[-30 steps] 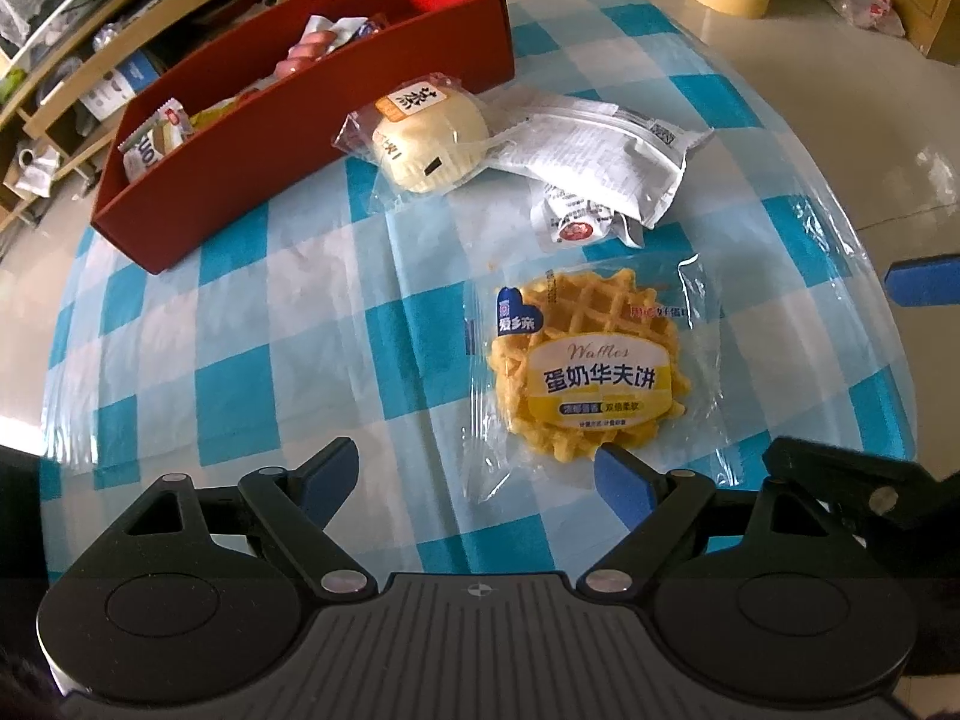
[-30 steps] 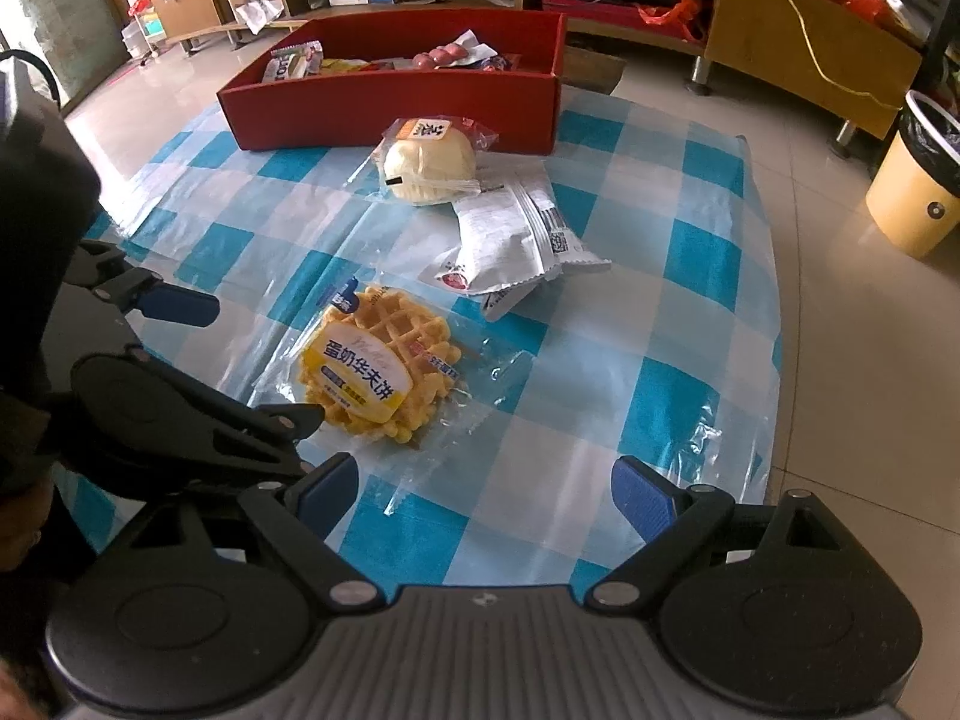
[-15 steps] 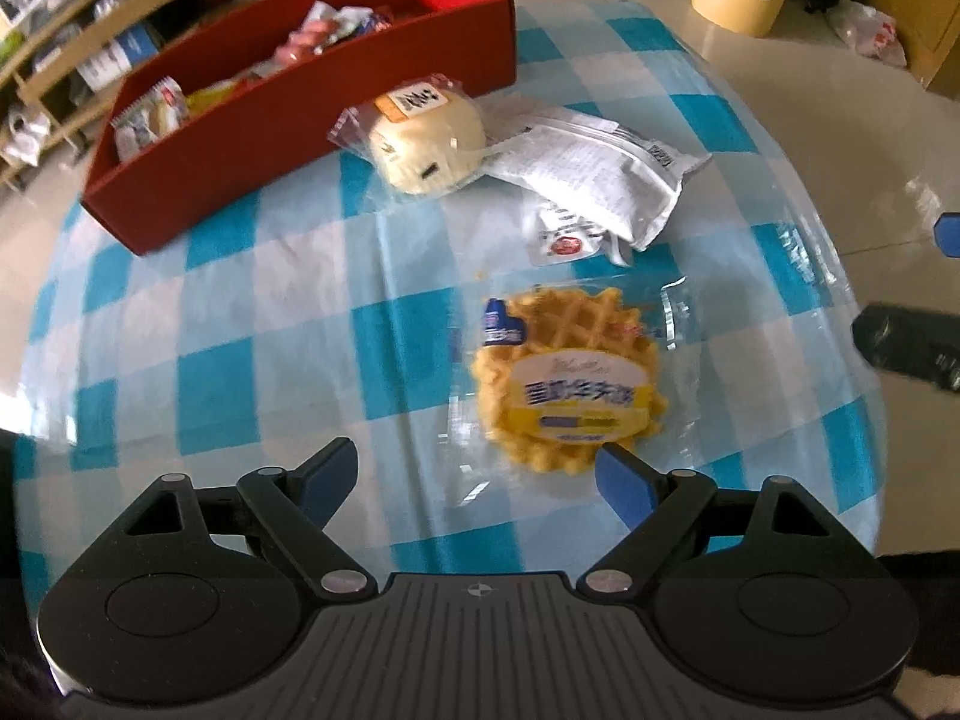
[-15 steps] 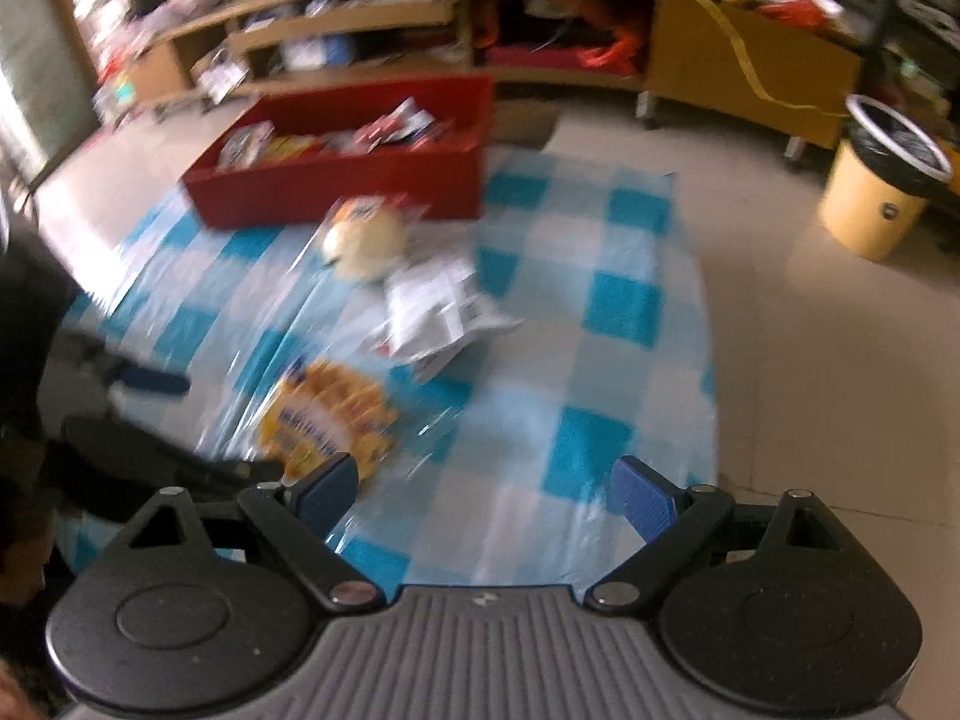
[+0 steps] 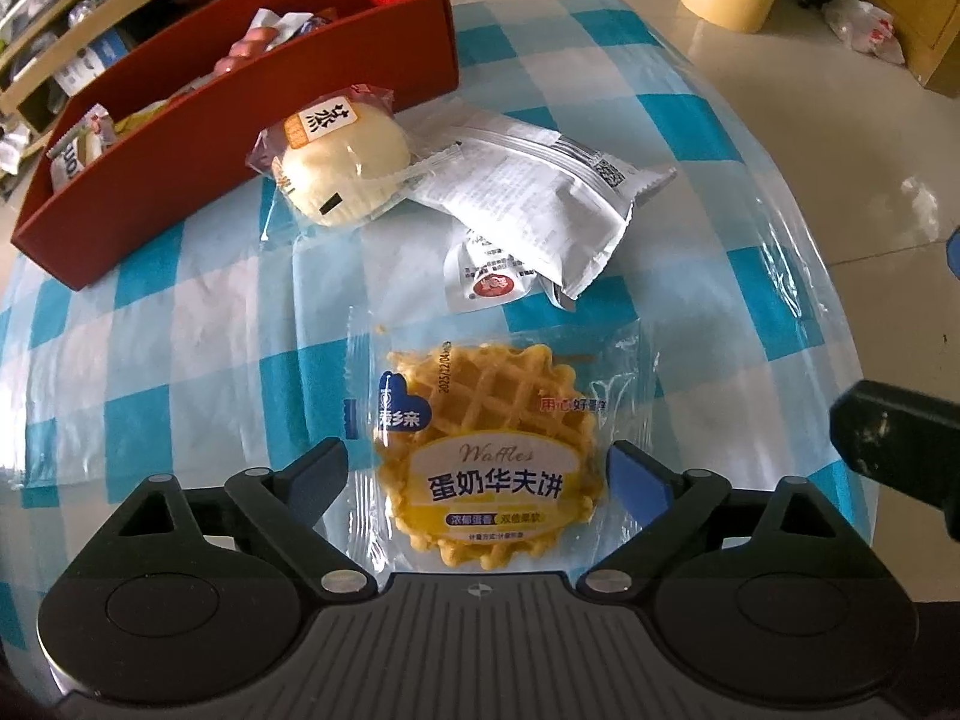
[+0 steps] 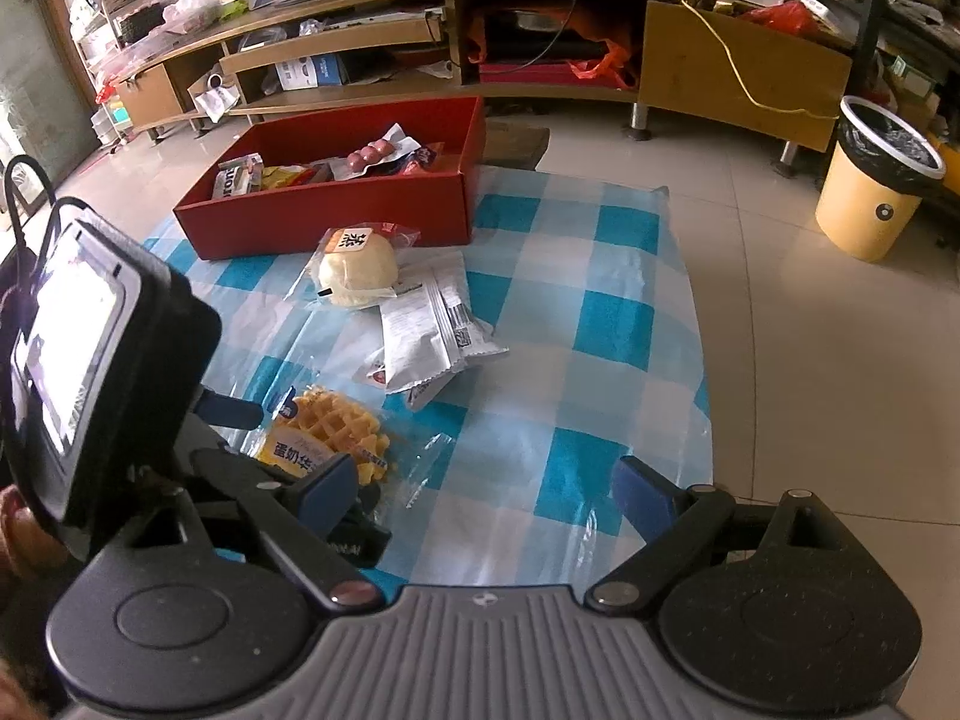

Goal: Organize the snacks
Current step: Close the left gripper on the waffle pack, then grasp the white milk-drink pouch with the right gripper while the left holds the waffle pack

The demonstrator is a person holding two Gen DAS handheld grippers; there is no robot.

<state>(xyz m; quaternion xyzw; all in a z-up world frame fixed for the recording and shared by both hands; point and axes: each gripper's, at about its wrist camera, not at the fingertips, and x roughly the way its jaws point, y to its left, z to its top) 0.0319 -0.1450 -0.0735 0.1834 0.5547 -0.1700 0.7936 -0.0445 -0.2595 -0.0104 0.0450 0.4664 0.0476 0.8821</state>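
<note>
A packaged waffle [image 5: 489, 456] lies on the blue checked cloth [image 5: 180, 324]. My left gripper [image 5: 480, 474] is open, low over it, one finger on each side of the packet. Behind it lie a wrapped white bun [image 5: 342, 171], a silver packet [image 5: 540, 192] and a small white sachet [image 5: 486, 276]. A red box [image 5: 240, 90] with several snacks stands at the back left. My right gripper [image 6: 480, 483] is open and empty, held above the cloth's near right part. From there the waffle [image 6: 327, 432], the bun [image 6: 357, 270] and the red box [image 6: 336, 216] show.
A yellow bin [image 6: 876, 204] stands on the tiled floor at the right. A low wooden TV stand [image 6: 540, 36] runs along the back. The cloth's edge [image 6: 702, 360] meets bare tile on the right.
My left gripper has moved forward and down, so the waffle now sits between its fingers. My right gripper has pulled back and up to the right.
</note>
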